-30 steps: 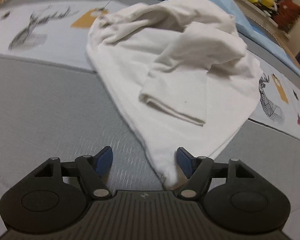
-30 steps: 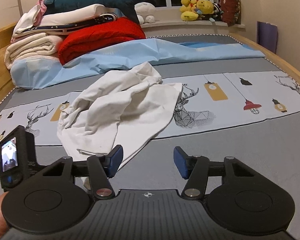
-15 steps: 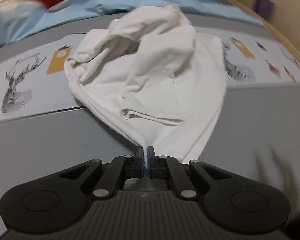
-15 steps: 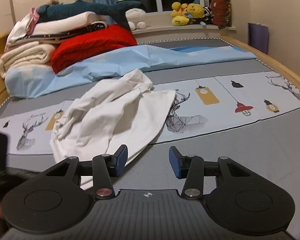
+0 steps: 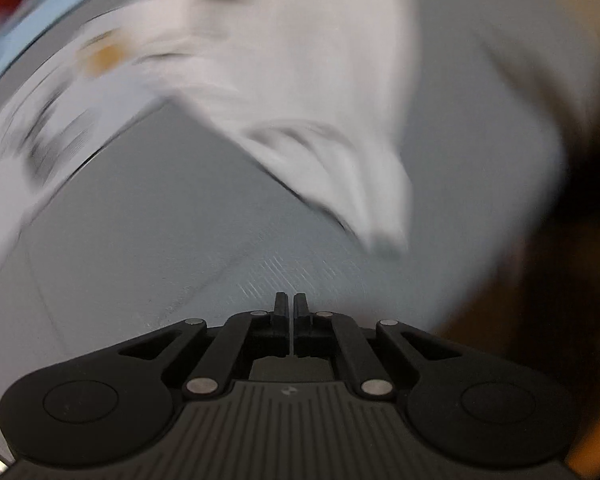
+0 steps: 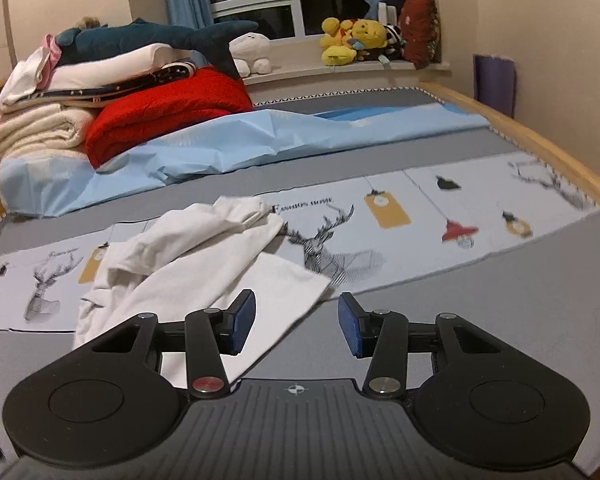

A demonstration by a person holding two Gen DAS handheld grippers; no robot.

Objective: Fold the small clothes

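A white garment [image 6: 204, 276] lies crumpled on the grey bed cover [image 6: 500, 300], one flat corner reaching toward me. My right gripper [image 6: 296, 324] hovers low over that corner, open; the cloth's edge runs under its left finger and its blue pads touch nothing. The left wrist view is heavily motion-blurred. There the white garment [image 5: 320, 100] fills the upper middle, its nearest corner lying apart from my left gripper [image 5: 291, 304]. That gripper is shut, pointing steeply down at bare grey cover, and I see no cloth between its fingertips.
A light-blue sheet [image 6: 260, 140] lies across the bed behind the garment. Folded blankets and a red throw [image 6: 160, 112] are stacked at the back left. A wooden bed rail [image 6: 540, 140] runs along the right. Plush toys [image 6: 352, 40] sit on the windowsill.
The left gripper shut on the garment's near corner, then swung quickly and rolled; the corner now lies away from its tips. The garment is dragged out flatter. The right gripper's jaws narrowed a little.
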